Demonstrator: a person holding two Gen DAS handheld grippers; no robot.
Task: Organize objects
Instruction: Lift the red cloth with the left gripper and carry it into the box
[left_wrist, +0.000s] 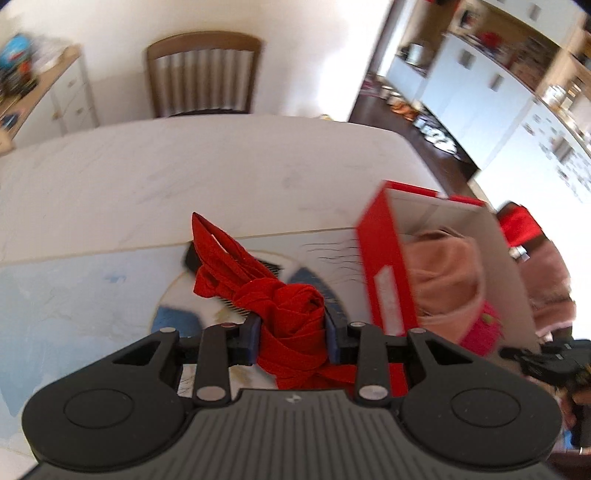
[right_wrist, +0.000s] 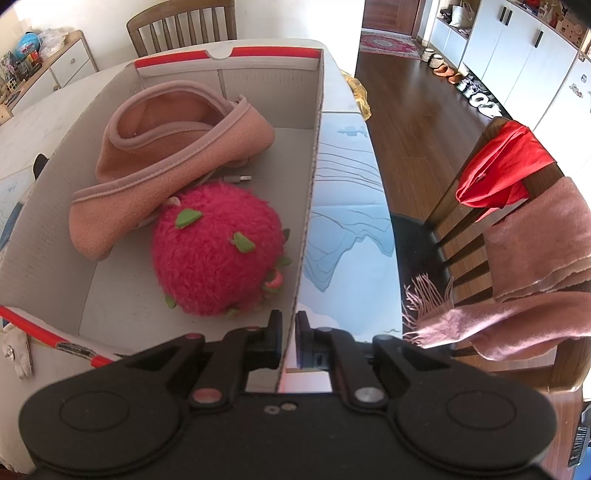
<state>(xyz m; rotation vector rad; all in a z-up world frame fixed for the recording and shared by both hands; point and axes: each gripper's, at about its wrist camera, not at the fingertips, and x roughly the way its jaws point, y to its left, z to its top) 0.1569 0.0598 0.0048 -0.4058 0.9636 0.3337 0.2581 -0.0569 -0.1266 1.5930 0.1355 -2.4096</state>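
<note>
A home dining room: wooden chair (left_wrist: 201, 74) at a table (left_wrist: 184, 166), white cupboards (right_wrist: 517, 44), shoes (right_wrist: 476, 96) along the floor

Wooden chair (right_wrist: 517, 229) draped with red cloth (right_wrist: 502, 166) and pink scarf (right_wrist: 535, 251); second chair (left_wrist: 203, 74) behind white table (left_wrist: 184, 166).

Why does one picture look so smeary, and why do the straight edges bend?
Left wrist view: motion blur smears the box, chair and cupboards, though the red ribbon near the lens stays fairly crisp. Right wrist view: sharp, sunlit, with glare on the floor. Both views: the fisheye lens bows straight edges.
</note>
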